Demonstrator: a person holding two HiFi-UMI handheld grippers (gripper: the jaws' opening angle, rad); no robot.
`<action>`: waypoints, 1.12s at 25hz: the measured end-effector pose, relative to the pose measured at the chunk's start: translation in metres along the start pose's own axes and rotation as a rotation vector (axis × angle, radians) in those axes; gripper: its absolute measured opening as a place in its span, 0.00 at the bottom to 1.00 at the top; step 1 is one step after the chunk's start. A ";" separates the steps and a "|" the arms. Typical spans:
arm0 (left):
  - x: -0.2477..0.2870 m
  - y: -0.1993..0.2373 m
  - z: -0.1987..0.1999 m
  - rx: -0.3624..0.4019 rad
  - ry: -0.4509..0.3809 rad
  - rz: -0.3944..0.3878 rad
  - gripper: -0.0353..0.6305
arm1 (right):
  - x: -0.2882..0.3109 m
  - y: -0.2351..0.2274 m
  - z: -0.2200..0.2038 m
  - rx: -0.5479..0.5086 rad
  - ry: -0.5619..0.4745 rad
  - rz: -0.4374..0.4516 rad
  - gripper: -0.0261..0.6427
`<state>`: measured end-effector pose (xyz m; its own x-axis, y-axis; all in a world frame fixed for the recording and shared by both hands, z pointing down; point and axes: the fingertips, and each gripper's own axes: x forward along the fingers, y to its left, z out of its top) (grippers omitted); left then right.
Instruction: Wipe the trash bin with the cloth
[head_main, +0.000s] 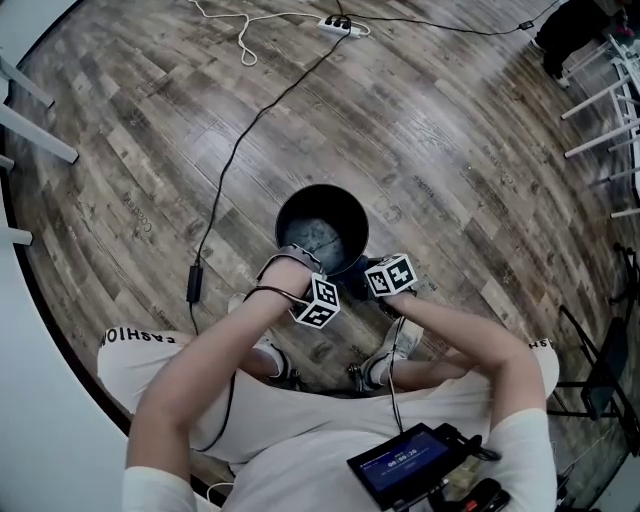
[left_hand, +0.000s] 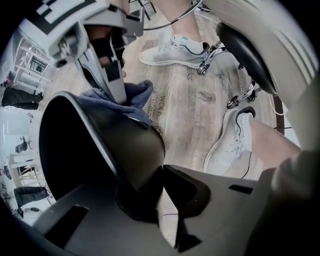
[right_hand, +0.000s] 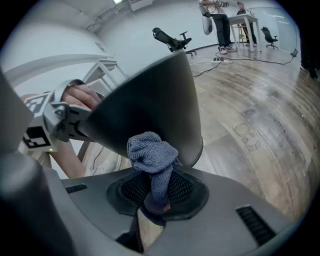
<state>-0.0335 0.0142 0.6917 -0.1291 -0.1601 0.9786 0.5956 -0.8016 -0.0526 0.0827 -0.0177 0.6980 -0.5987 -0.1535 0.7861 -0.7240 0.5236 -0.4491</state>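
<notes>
the left gripper (left_hand: 161, 175) is clamped on the rim of the dark, round, glossy trash bin (head_main: 322, 225), which stands on the wood floor (head_main: 450, 150) by the person's shoes. the right gripper (right_hand: 156, 202) pinches a bunched blue-grey cloth (right_hand: 150, 150) against the bin's outer wall.

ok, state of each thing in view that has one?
trash bin: open top, no lid, rim clamped.
cloth: bunched, pinched, at the trash bin's outer wall.
left gripper: shut on the trash bin's rim.
right gripper: shut on the cloth.
screen: lit.
</notes>
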 end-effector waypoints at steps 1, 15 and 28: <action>0.000 0.000 0.001 -0.002 -0.003 -0.001 0.11 | 0.008 -0.007 -0.003 0.003 0.000 -0.010 0.15; -0.004 0.004 0.018 -0.099 -0.081 -0.041 0.12 | 0.097 -0.095 -0.030 0.165 -0.043 -0.124 0.15; -0.017 0.012 0.012 -0.155 -0.132 -0.054 0.33 | 0.016 -0.030 -0.002 0.027 0.017 -0.026 0.15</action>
<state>-0.0148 0.0138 0.6771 -0.0465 -0.0461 0.9979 0.4602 -0.8876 -0.0195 0.0954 -0.0345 0.7254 -0.5741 -0.1525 0.8044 -0.7481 0.4971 -0.4397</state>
